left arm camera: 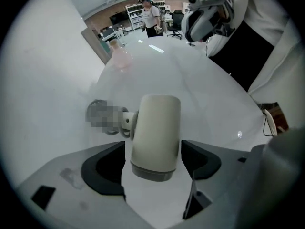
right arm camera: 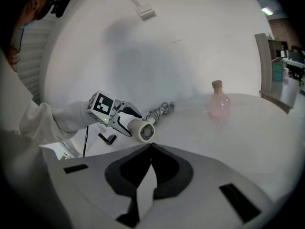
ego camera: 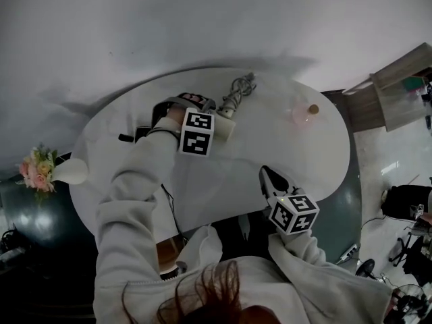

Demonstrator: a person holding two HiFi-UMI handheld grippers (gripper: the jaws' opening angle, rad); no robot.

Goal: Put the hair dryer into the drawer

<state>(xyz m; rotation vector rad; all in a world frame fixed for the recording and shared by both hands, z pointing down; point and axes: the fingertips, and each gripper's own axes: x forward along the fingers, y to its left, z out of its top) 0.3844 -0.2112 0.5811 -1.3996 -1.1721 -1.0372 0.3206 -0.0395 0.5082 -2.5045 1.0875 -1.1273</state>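
Hair dryer [left arm camera: 156, 135]: cream, lying on the white table [ego camera: 270, 147], far side, close to the wall.
Long axis: barrel running straight between the left jaws, away from that camera; grille end turned toward the right gripper [right arm camera: 151, 149].
Left gripper [left arm camera: 152, 151]: pointed steeply down over the barrel, jaws spread wide, a gap on each side, pads not pressing.
Right gripper: jaws pressed together, empty, hovering over the table's near edge, well apart from the dryer.
Nearer hand: the left, by far.
Next move, as judged: squeeze across the barrel's width, then lift.
Cord [ego camera: 237, 90]: bunched just beyond the dryer.
Drawer: not made out in any view.
Count: one hair dryer, one cord, one pink bottle [ego camera: 304, 113], two grippers.
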